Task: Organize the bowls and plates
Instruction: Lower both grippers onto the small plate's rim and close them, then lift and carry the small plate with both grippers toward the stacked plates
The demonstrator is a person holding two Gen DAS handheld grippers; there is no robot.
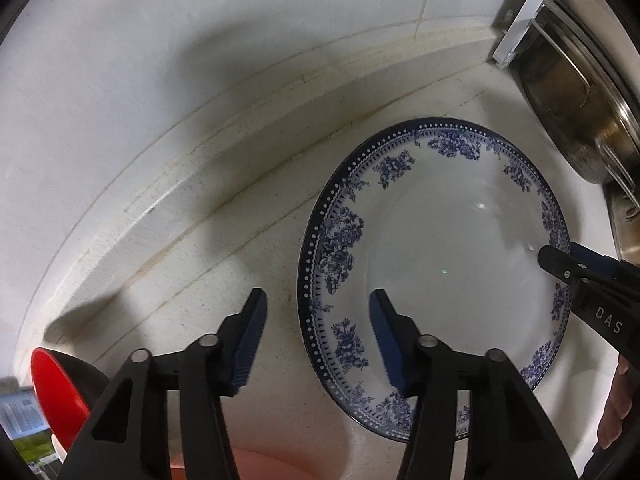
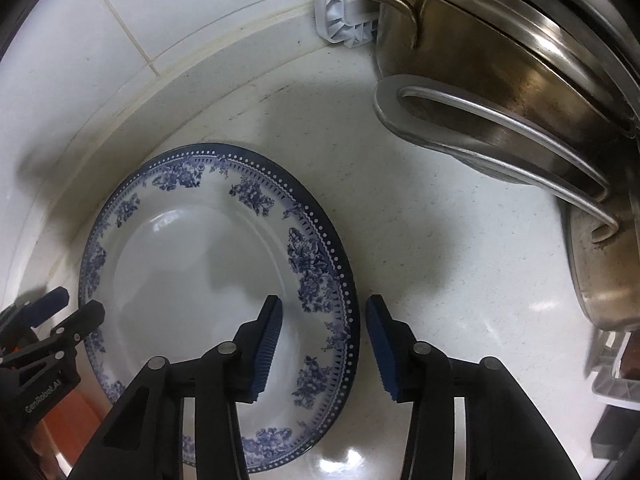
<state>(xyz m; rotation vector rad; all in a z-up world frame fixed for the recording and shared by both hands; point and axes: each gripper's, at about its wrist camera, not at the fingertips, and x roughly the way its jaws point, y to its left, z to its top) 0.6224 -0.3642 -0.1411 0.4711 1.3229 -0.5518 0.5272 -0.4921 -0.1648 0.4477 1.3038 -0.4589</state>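
Note:
A white plate with a blue floral rim (image 1: 436,268) lies flat on the white counter; it also shows in the right wrist view (image 2: 208,280). My left gripper (image 1: 318,340) is open and straddles the plate's left rim, one finger over the plate, one over the counter. My right gripper (image 2: 324,344) is open and straddles the plate's right rim the same way. The right gripper's fingers (image 1: 560,264) show at the plate's right edge in the left wrist view. A red bowl (image 1: 56,396) sits at the lower left.
Steel pots with handles (image 2: 500,92) stand at the right on a rack. A white plastic piece (image 2: 344,12) leans at the tiled wall (image 1: 240,20). An orange-pink object (image 1: 256,464) lies under the left gripper.

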